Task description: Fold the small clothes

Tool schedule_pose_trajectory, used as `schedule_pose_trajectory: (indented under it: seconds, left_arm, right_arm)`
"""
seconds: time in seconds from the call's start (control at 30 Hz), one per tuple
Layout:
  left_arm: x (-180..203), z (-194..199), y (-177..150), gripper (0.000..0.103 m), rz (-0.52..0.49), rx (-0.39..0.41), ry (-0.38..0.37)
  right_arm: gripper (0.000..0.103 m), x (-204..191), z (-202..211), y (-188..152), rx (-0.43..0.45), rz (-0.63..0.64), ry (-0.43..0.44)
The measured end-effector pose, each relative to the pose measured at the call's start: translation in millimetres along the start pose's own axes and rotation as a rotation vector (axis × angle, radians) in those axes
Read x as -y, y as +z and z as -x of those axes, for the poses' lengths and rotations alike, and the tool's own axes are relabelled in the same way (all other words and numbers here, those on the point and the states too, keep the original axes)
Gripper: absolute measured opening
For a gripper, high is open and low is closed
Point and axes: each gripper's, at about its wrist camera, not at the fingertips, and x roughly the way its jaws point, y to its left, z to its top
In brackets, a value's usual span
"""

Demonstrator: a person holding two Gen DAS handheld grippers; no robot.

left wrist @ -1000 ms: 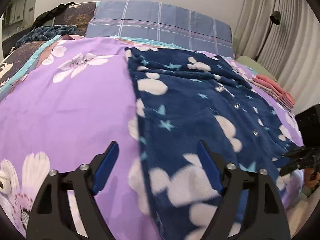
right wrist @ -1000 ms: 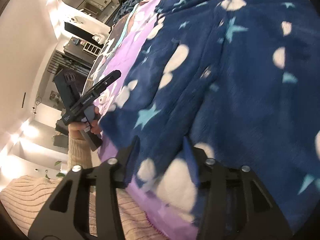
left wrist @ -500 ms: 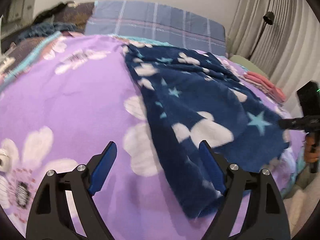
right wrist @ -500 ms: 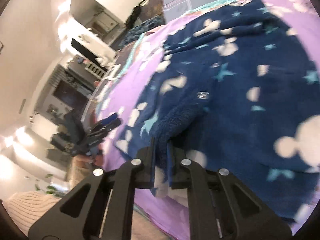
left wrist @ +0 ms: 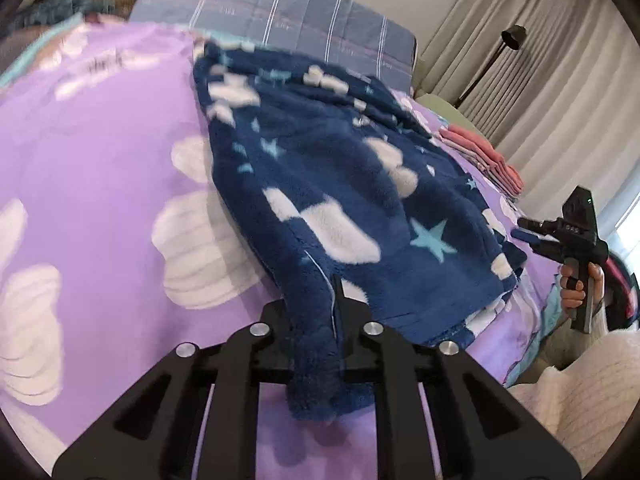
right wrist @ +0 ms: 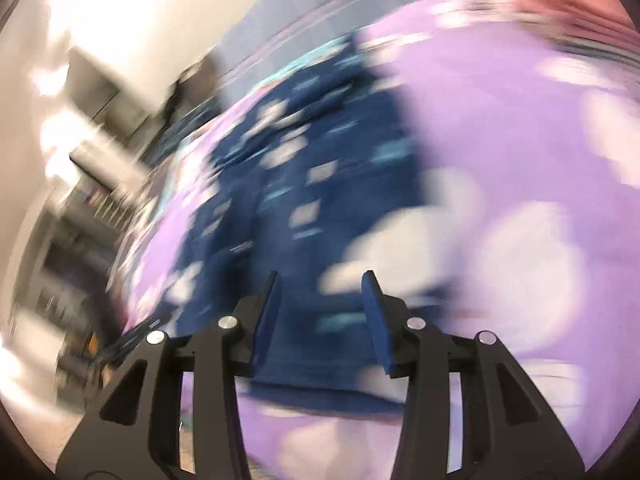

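At the bed's near edge the left gripper (left wrist: pixel 316 320), wide open a moment ago, is closing its fingers on the blue garment's (left wrist: pixel 340 200) near corner. The right gripper (right wrist: pixel 322 312) has let go, fingers opening empty; the next fold can start.

Fleece garment (left wrist: pixel 340 200): navy blue, printed with white clouds and pale turquoise stars. Bedspread (left wrist: pixel 100 168): lilac with large white flowers and a teal border; pillow (left wrist: pixel 280 12): slate-blue plaid with thin white and pink lines. Folded clothes (left wrist: pixel 484 156): salmon pink; curtains (left wrist: pixel 560 60): beige; both tools black, the right gripper's fingers (right wrist: pixel 376 316) faced in blue.
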Motion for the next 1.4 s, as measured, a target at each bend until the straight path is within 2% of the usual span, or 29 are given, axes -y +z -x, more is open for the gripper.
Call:
schedule_pose_trajectory:
  seconds: [0.07, 0.13, 0.23, 0.27, 0.3, 0.33, 0.37, 0.43, 0.5, 0.63, 0.67, 0.7, 0.77, 0.8, 0.83, 0.9, 1.07, 1.17, 1.27, 1.3, 1.4]
  left_arm:
    - [8.2, 14.7, 1.1, 0.013, -0.024, 0.029, 0.018]
    - [11.2, 27.9, 3.4, 0.013, -0.036, 0.049, 0.031]
    - [4.7, 27.4, 4.1, 0.016, -0.02, 0.029, 0.021]
    - [2.1, 22.1, 3.7, 0.022, -0.006, 0.009, 0.032]
    - [-1.3, 12.4, 1.2, 0.037, 0.018, -0.026, 0.054]
    - [-3.2, 7.2, -0.2, 0.048, 0.032, -0.043, 0.071]
    - [-6.3, 0.0, -4.3, 0.064, 0.054, -0.065, 0.096]
    - [-10.3, -3.0, -8.9, 0.066, 0.069, -0.062, 0.09]
    - [-15.1, -3.0, -8.9, 0.069, 0.105, -0.039, 0.05]
    - [-24.8, -12.4, -2.4, 0.066, 0.191, -0.011, -0.029]
    - [-24.5, -14.5, 0.1, 0.053, 0.192, -0.009, -0.029]
    - [-23.7, -19.2, 3.8, 0.032, 0.191, -0.016, -0.03]
    - [-21.0, -26.0, 10.0, 0.016, 0.201, -0.039, -0.009]
    - [-14.8, -26.1, 14.8, 0.013, 0.187, -0.037, 0.022]
    - [-6.4, -22.2, 20.0, 0.012, 0.148, -0.023, 0.041]
    - [15.7, -3.9, 33.5, 0.011, 0.05, 0.04, 0.05]
    - [50.4, 54.7, 68.2, 0.01, -0.044, 0.193, 0.034]
    - [71.7, 102.4, 76.2, 0.009, -0.096, 0.294, 0.047]
    - [89.4, 143.7, 68.2, 0.01, -0.146, 0.374, 0.055]
    - [95.9, 160.7, 62.3, 0.01, -0.169, 0.404, 0.047]
    - [99.4, 176.9, 53.4, 0.014, -0.182, 0.425, 0.028]
  right_arm:
    - [0.046, 19.4, 6.0, -6.6, 0.009, -0.037, -0.031]
    - [0.059, 27.7, 0.4, -17.1, -0.045, -0.033, 0.027]
    - [0.061, 28.9, -14.4, -23.7, -0.081, -0.025, 0.079]
    - [0.061, 30.3, -18.7, -22.1, -0.086, -0.031, 0.094]
    - [0.061, 34.5, -21.4, -20.7, -0.089, -0.054, 0.118]
    - [0.061, 35.7, -25.4, -19.3, -0.091, -0.076, 0.139]
    - [0.061, 38.1, -26.0, -19.4, -0.093, -0.094, 0.158]
    - [0.059, 41.6, -24.3, -17.6, -0.1, -0.11, 0.187]
    - [0.059, 43.8, -22.2, -17.8, -0.111, -0.105, 0.203]
    - [0.059, 45.9, -25.3, -14.0, -0.109, -0.11, 0.251]
    - [0.059, 44.7, -27.3, -12.9, -0.101, -0.109, 0.261]
    - [0.058, 42.1, -31.5, -11.3, -0.091, -0.104, 0.265]
    - [0.041, 36.9, -34.9, -9.4, -0.079, -0.089, 0.25]
    - [0.019, 35.7, -35.9, -8.9, -0.085, -0.092, 0.261]
    - [0.014, 35.2, -35.8, -8.3, -0.09, -0.109, 0.287]
    - [0.012, 27.1, -26.1, -3.5, -0.045, -0.096, 0.309]
    - [0.011, 0.9, 17.3, 12.8, 0.076, -0.043, 0.398]
    - [0.01, -22.7, 65.0, 13.4, 0.185, 0.029, 0.446]
    - [0.01, -39.0, 116.3, 0.8, 0.3, 0.121, 0.489]
    - [0.01, -46.6, 142.6, -7.9, 0.357, 0.184, 0.473]
    - [0.012, -56.1, 173.9, -21.6, 0.42, 0.275, 0.35]
